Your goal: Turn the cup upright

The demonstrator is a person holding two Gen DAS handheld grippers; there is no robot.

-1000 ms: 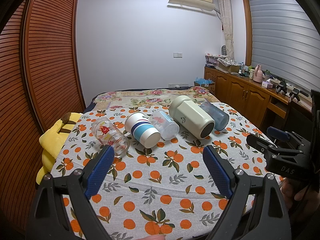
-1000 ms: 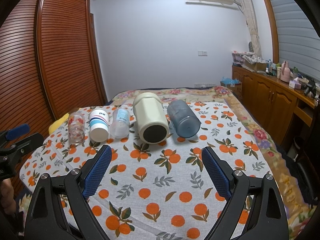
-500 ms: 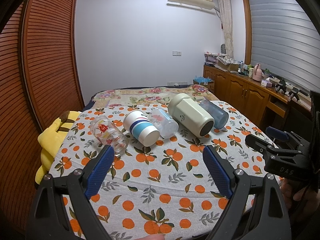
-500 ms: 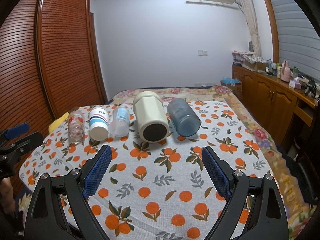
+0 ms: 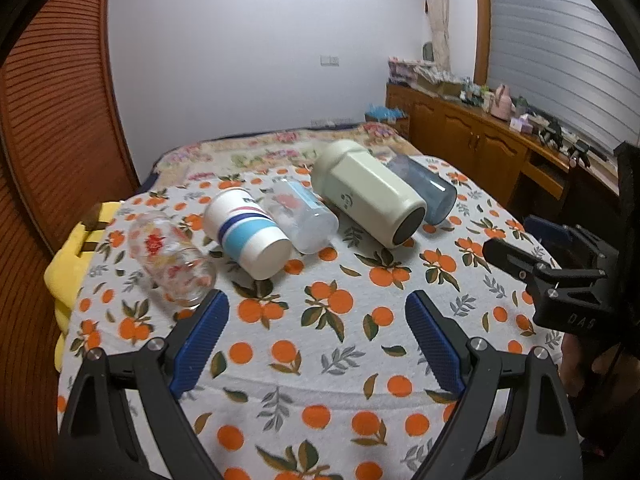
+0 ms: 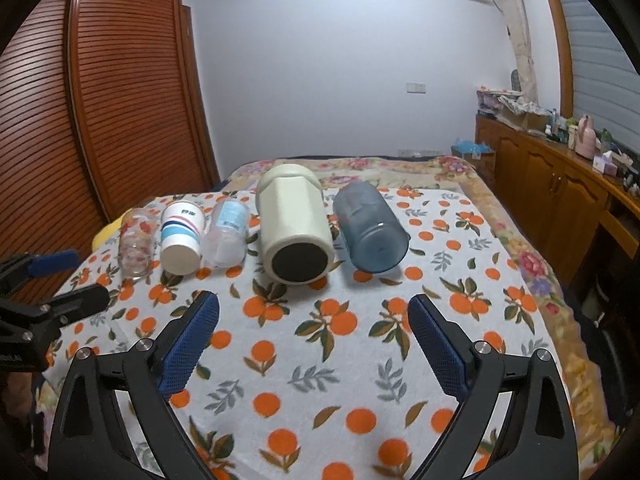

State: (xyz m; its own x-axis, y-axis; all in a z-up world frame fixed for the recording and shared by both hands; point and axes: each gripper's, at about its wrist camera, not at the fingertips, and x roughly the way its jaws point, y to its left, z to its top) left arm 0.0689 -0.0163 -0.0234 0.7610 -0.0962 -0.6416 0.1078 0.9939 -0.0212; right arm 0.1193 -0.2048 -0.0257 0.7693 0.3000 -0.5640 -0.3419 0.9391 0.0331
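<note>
Several cups lie on their sides in a row on an orange-print cloth point(image 5: 328, 344): a clear glass with red flowers point(image 5: 172, 258) point(image 6: 136, 240), a white paper cup with blue stripes point(image 5: 246, 232) point(image 6: 181, 236), a clear plastic cup point(image 5: 302, 216) point(image 6: 226, 232), a big cream tumbler point(image 5: 370, 198) point(image 6: 294, 224) and a blue-grey cup point(image 5: 424, 188) point(image 6: 370, 226). My left gripper point(image 5: 318, 304) is open and empty, near the glass. My right gripper point(image 6: 314, 306) is open and empty, in front of the cream tumbler.
A yellow plush point(image 5: 76, 256) lies at the cloth's left edge. A slatted wooden wardrobe point(image 6: 120, 100) stands on the left. A wooden sideboard point(image 6: 560, 176) with clutter stands on the right. A floral bedspread point(image 6: 400, 168) lies behind the cups.
My left gripper has moved forward and tilted down toward the cups, which now look larger. My right gripper has edged slightly closer. The cups have not moved.
</note>
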